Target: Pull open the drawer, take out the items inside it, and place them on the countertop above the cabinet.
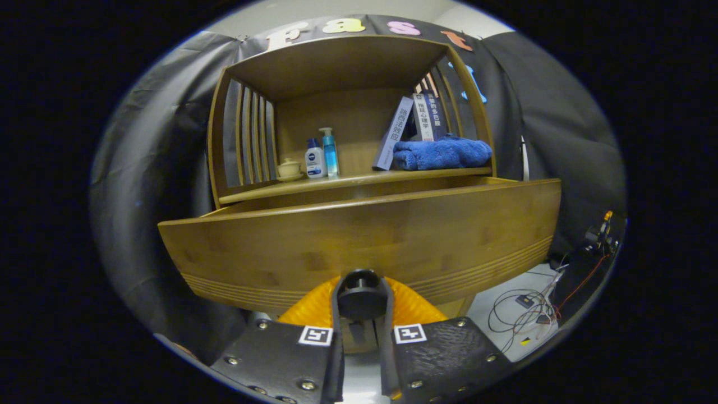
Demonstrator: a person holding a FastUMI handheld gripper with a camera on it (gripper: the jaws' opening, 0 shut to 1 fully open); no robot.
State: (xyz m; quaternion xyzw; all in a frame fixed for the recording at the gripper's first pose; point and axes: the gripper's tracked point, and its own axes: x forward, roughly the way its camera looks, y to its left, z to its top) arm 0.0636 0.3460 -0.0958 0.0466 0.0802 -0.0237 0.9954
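A wooden cabinet has its drawer (359, 235) pulled out toward me; the wide front panel hides whatever lies inside. My gripper (362, 303) is shut on the round dark drawer knob (362, 297) low on that panel, one finger on each side of it. Above the drawer is the countertop (348, 182), under an open wooden shelf frame. On it stand a small lidded cup (289, 169), a white lotion bottle (315, 160) and a blue pump bottle (330, 151) at the left. A folded blue towel (441, 152) and leaning books (412, 126) sit at the right.
Slatted wooden side walls (249, 137) close in the countertop on both sides. Loose cables and small electronics (527, 308) lie on the pale floor to the right of the cabinet, below a small device on a stand (601, 234). Black cloth hangs behind and around.
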